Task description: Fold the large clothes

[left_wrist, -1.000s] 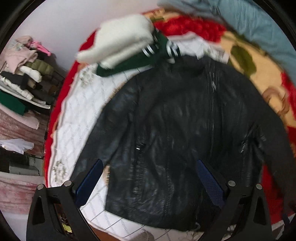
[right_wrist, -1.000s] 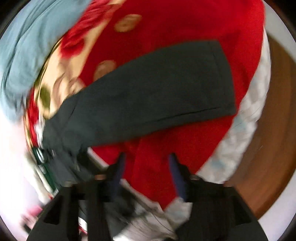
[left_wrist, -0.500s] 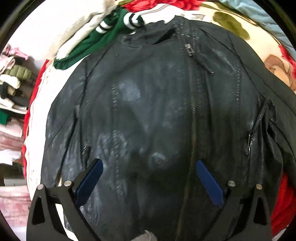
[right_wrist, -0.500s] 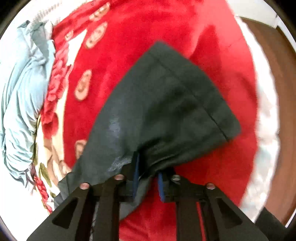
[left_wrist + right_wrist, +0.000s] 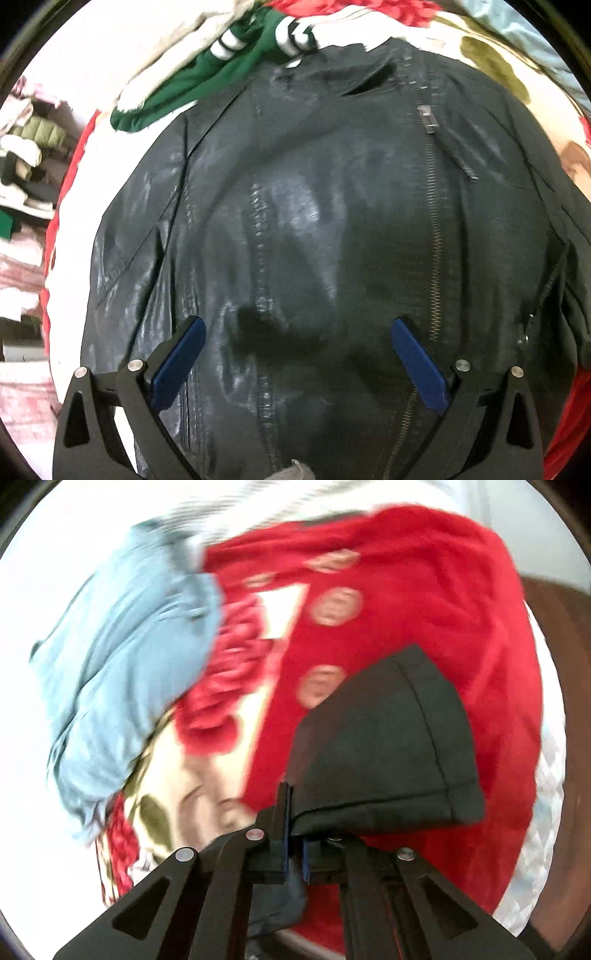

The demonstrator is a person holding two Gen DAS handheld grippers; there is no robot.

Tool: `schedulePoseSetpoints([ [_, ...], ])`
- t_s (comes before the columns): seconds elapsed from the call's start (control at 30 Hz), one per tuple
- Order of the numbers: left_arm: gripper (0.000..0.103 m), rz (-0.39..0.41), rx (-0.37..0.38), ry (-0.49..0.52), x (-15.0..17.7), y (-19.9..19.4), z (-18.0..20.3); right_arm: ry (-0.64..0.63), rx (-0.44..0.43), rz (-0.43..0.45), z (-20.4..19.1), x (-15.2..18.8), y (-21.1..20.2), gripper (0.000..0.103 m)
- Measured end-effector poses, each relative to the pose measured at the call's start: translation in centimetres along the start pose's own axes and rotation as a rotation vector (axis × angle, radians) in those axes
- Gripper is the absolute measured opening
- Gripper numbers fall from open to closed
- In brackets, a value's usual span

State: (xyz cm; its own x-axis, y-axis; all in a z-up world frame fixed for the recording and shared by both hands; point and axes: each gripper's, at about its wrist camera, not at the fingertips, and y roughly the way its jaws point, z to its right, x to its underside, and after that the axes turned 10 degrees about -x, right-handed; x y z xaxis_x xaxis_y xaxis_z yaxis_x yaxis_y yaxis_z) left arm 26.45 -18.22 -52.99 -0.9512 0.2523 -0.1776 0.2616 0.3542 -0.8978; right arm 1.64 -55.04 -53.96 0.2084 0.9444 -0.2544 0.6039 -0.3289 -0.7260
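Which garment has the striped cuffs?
The green one, bunched beyond the black jacket's collar. Its cuffs are green-and-white striped; the jacket is plain black with zips.

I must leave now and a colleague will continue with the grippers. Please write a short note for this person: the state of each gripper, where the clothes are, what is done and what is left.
Left gripper: jaws open wide, holding nothing, poised over the front of the black jacket.
Right gripper: jaws shut on the jacket sleeve, near its cuff end, lifted off the red blanket.
Jacket: lies front up, zipped, spread on the bed; a green garment lies by its collar, a blue cloth is bunched beyond the blanket.
Done: sleeve gripped.
Left: probably bring this sleeve across the body, then the other sleeve, then fold the body.
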Motion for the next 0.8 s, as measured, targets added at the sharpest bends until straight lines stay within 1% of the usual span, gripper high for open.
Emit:
schedulePoseSetpoints([
  [0.07,0.103,-0.033,0.003,-0.027,-0.2,0.4,-0.8,-0.067,-0.048,-0.031,-3.6,1.0,-0.3,0.005],
  [0.13,0.103,-0.037,0.003,-0.047,-0.4,0.5,-1.6,-0.123,-0.084,-0.068,-6.4,2.5,-0.3,0.005],
  [0.23,0.103,-0.025,-0.007,-0.071,-0.7,0.5,-3.2,-0.229,-0.129,-0.146,-11.3,6.3,0.8,0.004],
  [0.3,0.103,-0.020,-0.020,-0.087,-0.7,0.8,-4.5,-0.305,-0.156,-0.209,-14.3,9.5,2.0,0.004],
  [0.33,0.103,-0.020,-0.026,-0.095,-0.7,1.0,-5.1,-0.357,-0.168,-0.253,-16.1,12.0,2.8,0.004],
  [0.37,0.103,-0.022,-0.037,-0.109,-0.6,1.5,-6.3,-0.386,-0.182,-0.282,-16.6,13.8,3.1,0.005],
  [0.4,0.103,-0.026,-0.046,-0.120,-0.5,2.0,-7.2,-0.449,-0.200,-0.333,-18.4,17.0,4.1,0.005],
  [0.43,0.103,-0.033,-0.061,-0.135,-0.2,2.6,-8.3,-0.495,-0.210,-0.360,-19.4,19.2,4.5,0.004],
  [0.47,0.103,-0.043,-0.072,-0.146,0.0,3.2,-9.4,-0.573,-0.221,-0.401,-20.9,22.5,5.3,0.004],
  [0.5,0.103,-0.058,-0.089,-0.164,0.5,4.0,-10.7,-0.633,-0.222,-0.426,-21.8,25.0,5.8,0.004],
  [0.57,0.103,-0.097,-0.133,-0.189,1.3,5.7,-12.9,-0.778,-0.222,-0.487,-23.3,31.3,7.0,0.004],
  [0.6,0.103,-0.114,-0.143,-0.202,1.7,6.3,-13.8,-0.857,-0.219,-0.514,-23.9,34.5,7.6,0.004],
  [0.63,0.103,-0.135,-0.149,-0.220,1.9,7.1,-14.9,-0.956,-0.215,-0.553,-24.3,38.4,8.3,0.004],
  [0.7,0.103,-0.178,-0.170,-0.265,3.1,8.5,-17.5,-1.130,-0.207,-0.621,-24.2,44.6,9.1,0.004],
  [0.73,0.103,-0.195,-0.181,-0.287,3.7,9.1,-18.8,-1.196,-0.195,-0.657,-24.1,46.1,10.1,0.004],
  [0.77,0.103,-0.208,-0.187,-0.303,4.2,9.6,-19.9,-1.280,-0.188,-0.705,-23.6,49.0,10.5,0.004],
  [0.8,0.103,-0.217,-0.192,-0.314,4.5,9.9,-20.6,-1.347,-0.180,-0.763,-22.9,51.2,10.9,0.004],
])
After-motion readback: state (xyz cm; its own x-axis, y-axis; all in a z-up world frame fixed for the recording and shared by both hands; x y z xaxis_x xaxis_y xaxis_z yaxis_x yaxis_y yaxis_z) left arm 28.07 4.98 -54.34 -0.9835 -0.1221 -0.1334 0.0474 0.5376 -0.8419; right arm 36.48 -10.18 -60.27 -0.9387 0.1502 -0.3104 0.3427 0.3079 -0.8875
